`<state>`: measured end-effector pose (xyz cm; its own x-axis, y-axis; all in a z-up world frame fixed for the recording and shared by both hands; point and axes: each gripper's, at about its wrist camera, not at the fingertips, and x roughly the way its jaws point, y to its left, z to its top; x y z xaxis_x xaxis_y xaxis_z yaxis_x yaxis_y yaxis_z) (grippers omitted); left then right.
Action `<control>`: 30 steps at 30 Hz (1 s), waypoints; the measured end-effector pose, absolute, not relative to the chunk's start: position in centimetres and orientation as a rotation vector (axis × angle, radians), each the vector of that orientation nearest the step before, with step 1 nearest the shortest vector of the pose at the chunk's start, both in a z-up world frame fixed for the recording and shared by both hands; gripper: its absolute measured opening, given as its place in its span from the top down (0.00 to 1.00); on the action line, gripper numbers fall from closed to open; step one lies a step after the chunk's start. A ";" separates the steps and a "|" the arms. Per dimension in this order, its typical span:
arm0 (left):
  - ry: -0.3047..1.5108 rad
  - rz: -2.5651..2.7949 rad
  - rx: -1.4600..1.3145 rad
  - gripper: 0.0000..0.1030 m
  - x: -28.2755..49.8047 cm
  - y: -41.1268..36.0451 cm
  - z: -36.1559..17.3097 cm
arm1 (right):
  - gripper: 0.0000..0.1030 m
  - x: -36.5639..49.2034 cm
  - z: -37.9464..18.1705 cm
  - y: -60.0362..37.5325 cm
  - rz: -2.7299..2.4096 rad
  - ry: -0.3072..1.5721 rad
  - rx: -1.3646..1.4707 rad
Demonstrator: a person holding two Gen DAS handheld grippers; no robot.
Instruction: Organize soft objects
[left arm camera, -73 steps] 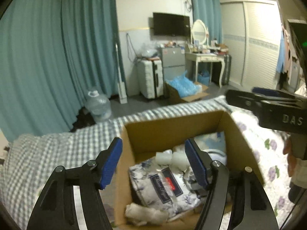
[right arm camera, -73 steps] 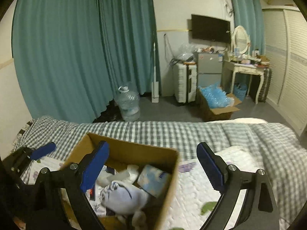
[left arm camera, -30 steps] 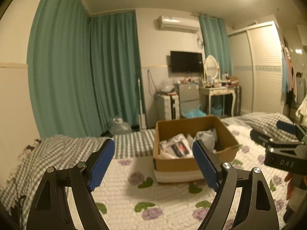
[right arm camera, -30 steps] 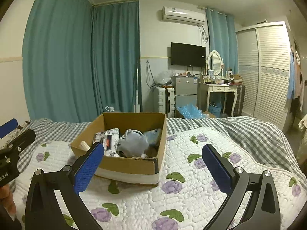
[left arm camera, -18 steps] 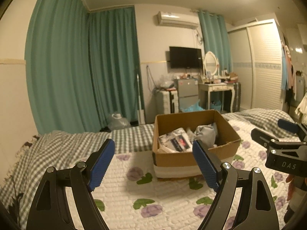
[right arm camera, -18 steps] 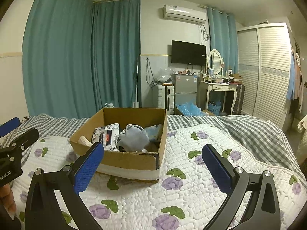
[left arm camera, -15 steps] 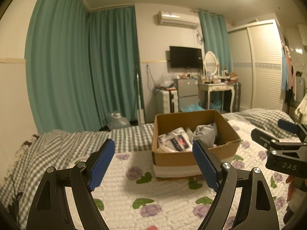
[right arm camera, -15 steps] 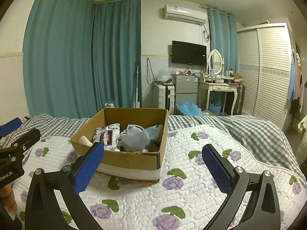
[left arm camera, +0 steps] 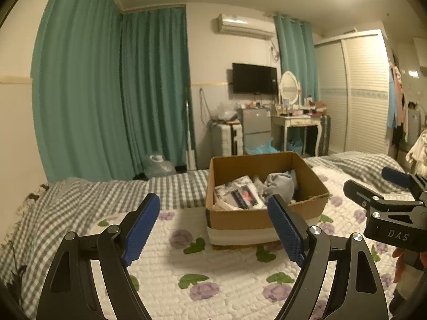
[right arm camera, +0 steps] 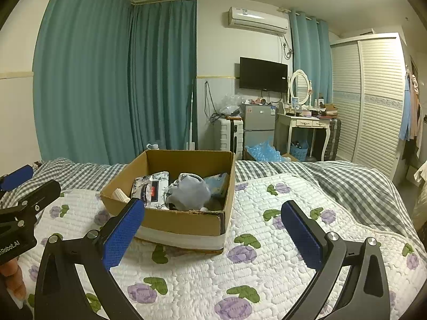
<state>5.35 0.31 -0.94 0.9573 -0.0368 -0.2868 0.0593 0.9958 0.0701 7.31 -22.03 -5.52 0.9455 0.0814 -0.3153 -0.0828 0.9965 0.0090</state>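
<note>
Box (right arm camera: 170, 208) dead ahead of both — left hand-held gripper (left arm camera: 213, 229) spread | right hand-held gripper (right arm camera: 210, 234) spread, empty, slightly nearer — bed (right arm camera: 267, 266) underneath.

Left gripper (left arm camera: 213, 229) and right gripper (right arm camera: 212, 233): black frames, silver screws, blue textured pads (left arm camera: 141, 225) (white lettering on bodies).

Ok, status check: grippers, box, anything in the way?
Left gripper open, empty. Right gripper open, empty. Cardboard box on quilt, grey pouch and floral packet inside. Nothing blocking.
</note>
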 end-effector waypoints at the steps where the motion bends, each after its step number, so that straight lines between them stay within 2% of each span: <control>1: 0.288 -0.049 0.079 0.18 5.3 0.3 -0.9 | 0.00 7.3 -5.5 -22.0 0.084 0.320 -0.005; 30: 0.296 -0.048 0.086 0.18 5.0 -0.1 -0.8 | 0.00 7.4 -5.7 -21.8 0.086 0.321 -0.006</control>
